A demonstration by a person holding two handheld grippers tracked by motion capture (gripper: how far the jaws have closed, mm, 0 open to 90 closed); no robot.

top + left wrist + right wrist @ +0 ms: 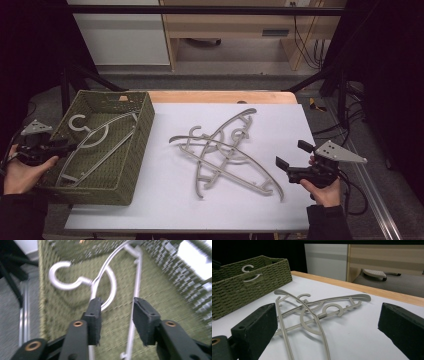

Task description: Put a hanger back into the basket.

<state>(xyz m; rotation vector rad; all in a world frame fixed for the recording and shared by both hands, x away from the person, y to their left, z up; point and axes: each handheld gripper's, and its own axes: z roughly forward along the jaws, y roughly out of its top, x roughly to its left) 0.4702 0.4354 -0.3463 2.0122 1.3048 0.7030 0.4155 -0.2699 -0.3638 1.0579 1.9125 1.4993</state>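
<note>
Two grey hangers (225, 152) are lying crossed on the white table (280, 210), tangled over each other roughly in its middle, and a third hanger (95, 140) is resting inside the green woven basket (137, 150) at the table's left side. You are holding your left gripper (62, 146) at the basket's left edge, reaching in over the rim toward that hanger; in the left gripper view its jaws are standing apart, with the hanger's curved neck just beside one jaw and its straight bar running between the two (that view is blurred, so I cannot tell whether either jaw is touching the plastic). The hanger's hook (61, 275) is lying against the basket's floor near the far left corner. You are holding your right gripper (290, 161) above the table's right edge, well apart from the crossed hangers, its jaws wide apart and pointing left toward them. In the right gripper view the two hangers (312, 312) are lying flat between the jaws farther off, with the basket (249, 282) beyond them at the left.
</note>
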